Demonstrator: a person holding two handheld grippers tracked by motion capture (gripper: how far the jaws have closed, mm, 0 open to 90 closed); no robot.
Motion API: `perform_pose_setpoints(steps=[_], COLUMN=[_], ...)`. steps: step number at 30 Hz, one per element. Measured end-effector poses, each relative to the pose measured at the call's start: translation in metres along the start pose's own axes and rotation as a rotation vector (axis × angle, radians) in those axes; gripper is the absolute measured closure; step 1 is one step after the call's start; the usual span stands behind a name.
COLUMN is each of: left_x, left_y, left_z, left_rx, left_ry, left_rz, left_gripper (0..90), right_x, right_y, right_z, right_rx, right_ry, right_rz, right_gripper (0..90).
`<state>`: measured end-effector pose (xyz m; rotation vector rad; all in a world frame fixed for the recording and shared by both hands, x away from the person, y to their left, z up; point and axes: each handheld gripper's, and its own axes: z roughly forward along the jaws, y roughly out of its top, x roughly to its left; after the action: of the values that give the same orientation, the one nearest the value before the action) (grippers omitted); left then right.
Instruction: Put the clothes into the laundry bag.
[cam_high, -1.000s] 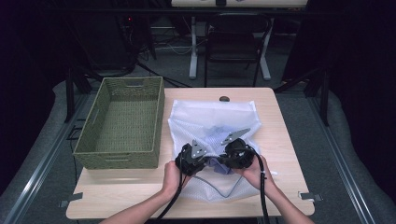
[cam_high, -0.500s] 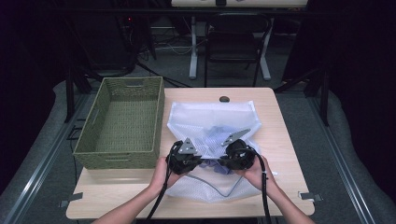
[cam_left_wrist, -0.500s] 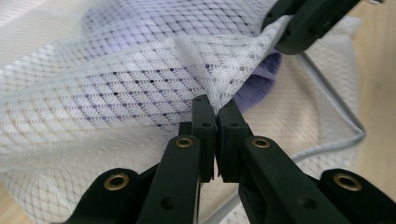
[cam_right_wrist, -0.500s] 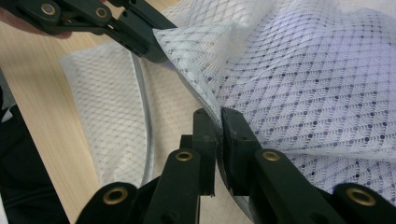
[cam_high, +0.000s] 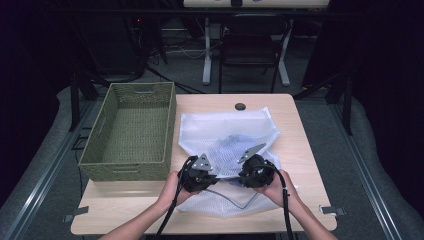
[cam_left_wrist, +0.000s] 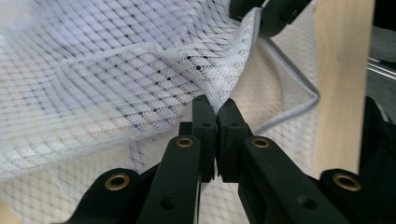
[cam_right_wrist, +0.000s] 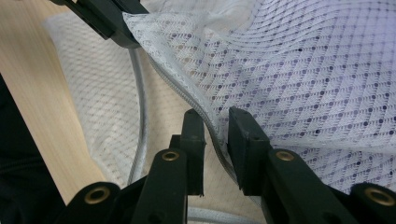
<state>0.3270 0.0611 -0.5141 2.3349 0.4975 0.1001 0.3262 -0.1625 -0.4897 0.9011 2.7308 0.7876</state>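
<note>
Here the left gripper (cam_left_wrist: 215, 109) was clamped on the mesh bag's (cam_high: 227, 135) edge — the right gripper (cam_right_wrist: 215, 122), jaws just opening, straddled its zipper hem (cam_right_wrist: 187, 95) loosely.

A dark lab or recording studio: black curtains (cam_high: 45, 60), floor rails (cam_high: 35, 185), trailing cables (cam_high: 185, 50), one lit worktop (cam_high: 300, 150).

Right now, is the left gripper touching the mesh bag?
Touching. In the left gripper view, the left gripper has its jaws pinched shut on the edge of the mesh bag.
</note>
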Motion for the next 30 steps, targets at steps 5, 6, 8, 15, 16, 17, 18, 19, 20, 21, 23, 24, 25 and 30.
perform_pose_setpoints(steps=[5, 6, 8, 15, 16, 17, 18, 19, 20, 21, 23, 24, 25, 30], left_x=[-0.003, -0.003, -0.004, -0.003, -0.003, -0.003, -0.002, -0.002, -0.001, -0.001, 0.000, 0.000, 0.001, 0.001], left_y=[-0.004, -0.003, -0.004, -0.009, -0.010, -0.011, -0.012, -0.012, -0.013, -0.015, -0.016, -0.017, -0.018, -0.019], left_z=[0.004, 0.005, 0.009, 0.020, 0.022, 0.024, 0.025, 0.026, 0.027, 0.029, 0.031, 0.031, 0.032, 0.036], left_rx=[0.046, 0.067, 0.081, 0.145, 0.155, 0.157, 0.163, 0.172, 0.180, 0.185, 0.194, 0.198, 0.204, 0.228], left_ry=[-0.030, -0.020, -0.051, -0.071, -0.076, -0.076, -0.076, -0.078, -0.075, -0.076, -0.074, -0.076, -0.075, -0.070], left_rz=[0.017, 0.024, 0.028, 0.025, 0.021, 0.018, 0.016, 0.014, 0.016, 0.009, 0.005, 0.001, -0.001, 0.000], left_gripper=[88.2, 88.2, 88.2, 87.9, 87.9, 87.8, 87.8, 87.8, 87.7, 87.7, 87.5, 87.5, 87.4, 86.6], right_x=[0.004, 0.005, 0.006, 0.007, 0.008, 0.008, 0.007, 0.007, 0.007, 0.007, 0.007, 0.007, 0.007, 0.004], right_y=[-0.003, -0.004, -0.007, -0.010, -0.010, -0.011, -0.011, -0.012, -0.012, -0.013, -0.014, -0.014, -0.015, -0.018], right_z=[0.002, 0.003, 0.004, 0.014, 0.016, 0.018, 0.020, 0.023, 0.025, 0.028, 0.034, 0.036, 0.038, 0.047], right_rx=[0.034, 0.041, 0.054, 0.105, 0.114, 0.120, 0.127, 0.132, 0.135, 0.141, 0.156, 0.160, 0.163, 0.171], right_ry=[0.018, 0.025, 0.028, 0.048, 0.050, 0.053, 0.055, 0.060, 0.061, 0.063, 0.062, 0.065, 0.065, 0.071], right_rz=[-0.030, -0.031, -0.028, -0.036, -0.035, -0.034, -0.036, -0.035, -0.037, -0.036, -0.042, -0.038, -0.041, -0.030], right_gripper=[80.8, 80.9, 82.0, 83.8, 83.8, 83.8, 83.8, 83.8, 83.8, 83.7, 83.5, 83.3, 82.9, 81.0])
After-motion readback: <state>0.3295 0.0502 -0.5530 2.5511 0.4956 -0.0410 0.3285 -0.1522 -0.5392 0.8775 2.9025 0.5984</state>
